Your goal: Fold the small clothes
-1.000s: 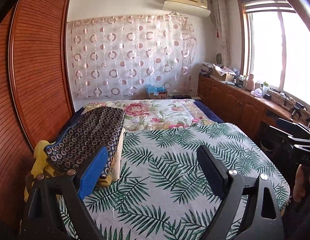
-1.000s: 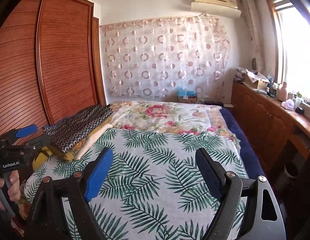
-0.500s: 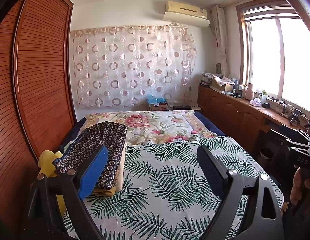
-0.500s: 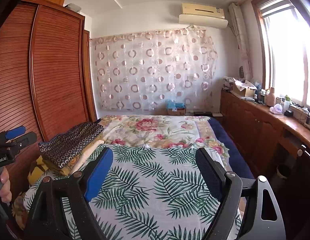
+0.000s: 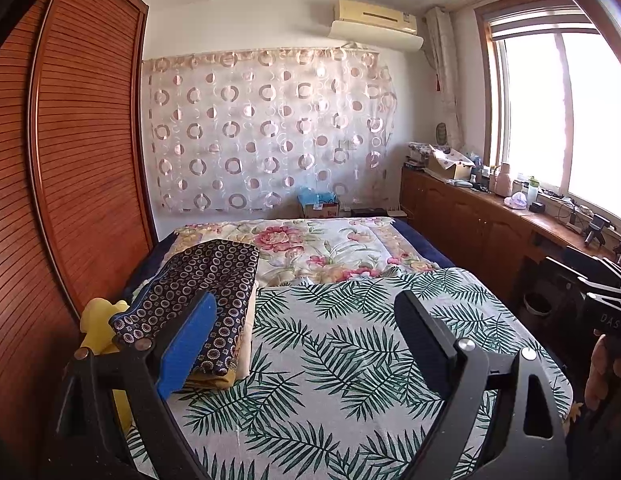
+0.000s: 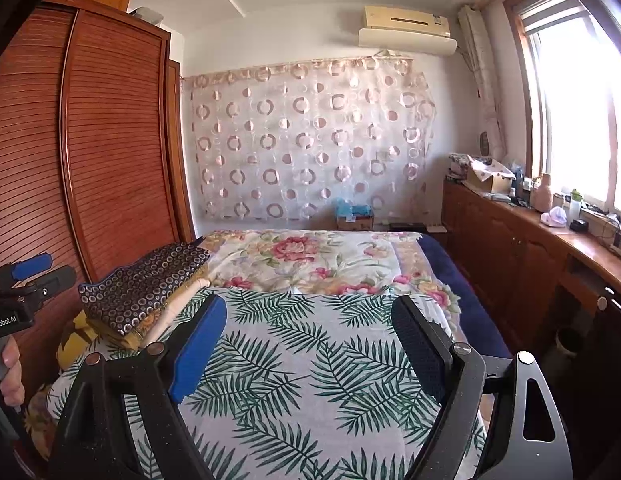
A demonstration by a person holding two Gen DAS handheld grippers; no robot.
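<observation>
A stack of folded clothes, topped by a dark garment with ring print [image 5: 206,280], lies at the left side of the bed; it also shows in the right wrist view [image 6: 146,284]. A cream piece and a yellow piece lie under it. My left gripper [image 5: 306,328] is open and empty, held above the leaf-print sheet [image 5: 350,360] near the bed's foot. My right gripper [image 6: 310,332] is open and empty, also above the sheet [image 6: 310,360]. Each gripper appears at the edge of the other's view.
A wooden wardrobe [image 5: 62,160] runs along the bed's left side. A low wooden cabinet [image 5: 490,220] with clutter stands under the window on the right. A floral quilt [image 5: 310,244] covers the far half of the bed. A yellow toy [image 5: 98,320] sits beside the stack.
Both grippers have risen and tilted up, so the bed sits lower in the views and more ceiling shows. Both stay open and empty.
</observation>
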